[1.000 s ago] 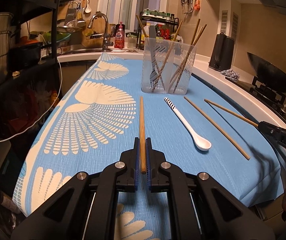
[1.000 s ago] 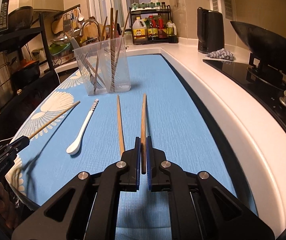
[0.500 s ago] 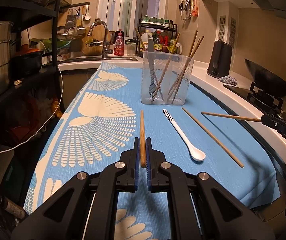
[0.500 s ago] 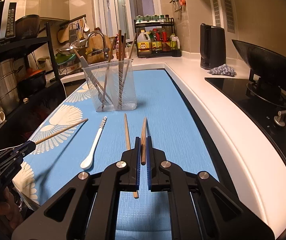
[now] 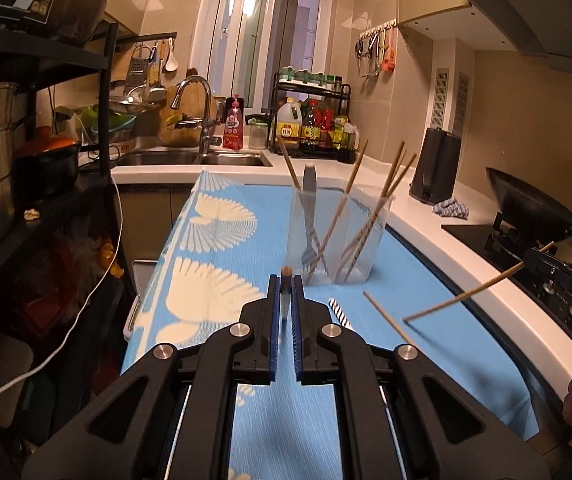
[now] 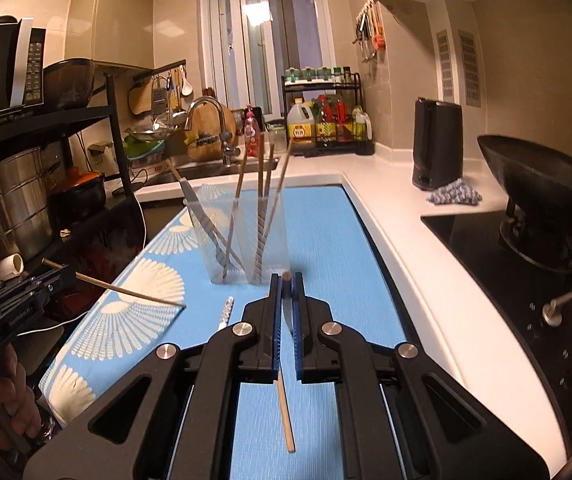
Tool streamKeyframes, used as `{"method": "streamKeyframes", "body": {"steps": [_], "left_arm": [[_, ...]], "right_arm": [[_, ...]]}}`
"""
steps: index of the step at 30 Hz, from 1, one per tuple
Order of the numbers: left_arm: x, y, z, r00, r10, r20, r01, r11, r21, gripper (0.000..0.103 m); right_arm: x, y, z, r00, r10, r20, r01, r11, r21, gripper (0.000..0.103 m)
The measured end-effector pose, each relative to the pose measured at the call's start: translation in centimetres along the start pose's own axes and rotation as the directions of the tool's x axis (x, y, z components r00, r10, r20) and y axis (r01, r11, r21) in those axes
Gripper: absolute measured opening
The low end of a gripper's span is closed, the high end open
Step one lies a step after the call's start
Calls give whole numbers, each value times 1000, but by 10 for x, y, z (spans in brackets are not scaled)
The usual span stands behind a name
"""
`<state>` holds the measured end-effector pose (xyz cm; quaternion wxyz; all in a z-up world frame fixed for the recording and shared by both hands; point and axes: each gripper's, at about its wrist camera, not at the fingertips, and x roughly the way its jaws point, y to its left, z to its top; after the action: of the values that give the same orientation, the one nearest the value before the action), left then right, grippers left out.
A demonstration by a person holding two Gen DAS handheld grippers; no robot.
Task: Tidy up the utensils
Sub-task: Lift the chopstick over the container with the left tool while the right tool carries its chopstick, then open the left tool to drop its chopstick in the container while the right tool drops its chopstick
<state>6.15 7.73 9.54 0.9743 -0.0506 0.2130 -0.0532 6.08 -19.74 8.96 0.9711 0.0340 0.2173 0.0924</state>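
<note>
My left gripper [image 5: 286, 280] is shut on a wooden chopstick [image 5: 286, 270], seen end-on and held in the air above the blue patterned cloth [image 5: 213, 280]. My right gripper [image 6: 286, 280] is shut on a second chopstick [image 6: 286, 277], also off the cloth. Each gripper shows in the other's view: the right gripper [image 5: 558, 280] with its chopstick [image 5: 466, 296], the left gripper [image 6: 25, 300] with its chopstick [image 6: 129, 290]. A clear container [image 5: 338, 236] ahead holds several chopsticks and a fork. A white spoon [image 5: 340, 312] and one loose chopstick [image 5: 390, 322] lie on the cloth.
A black shelf rack [image 5: 105, 120] with pots stands at the left edge. The sink and faucet [image 5: 201, 120] and a bottle rack [image 5: 314, 120] are at the back. A wok [image 6: 542, 184] on the stove, a black appliance [image 6: 438, 148] and a rag [image 6: 454, 194] line the right counter.
Both grippers have risen and lifted their chopsticks off the cloth. Each held chopstick now slopes down in the air. The spoon and the loose chopstick have not moved.
</note>
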Motion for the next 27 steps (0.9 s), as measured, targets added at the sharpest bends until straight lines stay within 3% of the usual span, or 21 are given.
{"method": "streamKeyframes", "body": {"steps": [7, 18, 27], "left_arm": [[15, 10, 39, 998, -41, -39, 40, 999, -35, 6], [25, 17, 63, 989, -73, -125, 67, 996, -56, 5], [28, 13, 133, 973, -158, -169, 150, 987, -58, 5]], "right_arm": [[7, 9, 35, 999, 29, 20, -29, 1000, -4, 5], [21, 18, 63, 997, 79, 5, -79, 997, 2, 5], [28, 24, 123, 990, 132, 50, -131, 991, -10, 5]]}}
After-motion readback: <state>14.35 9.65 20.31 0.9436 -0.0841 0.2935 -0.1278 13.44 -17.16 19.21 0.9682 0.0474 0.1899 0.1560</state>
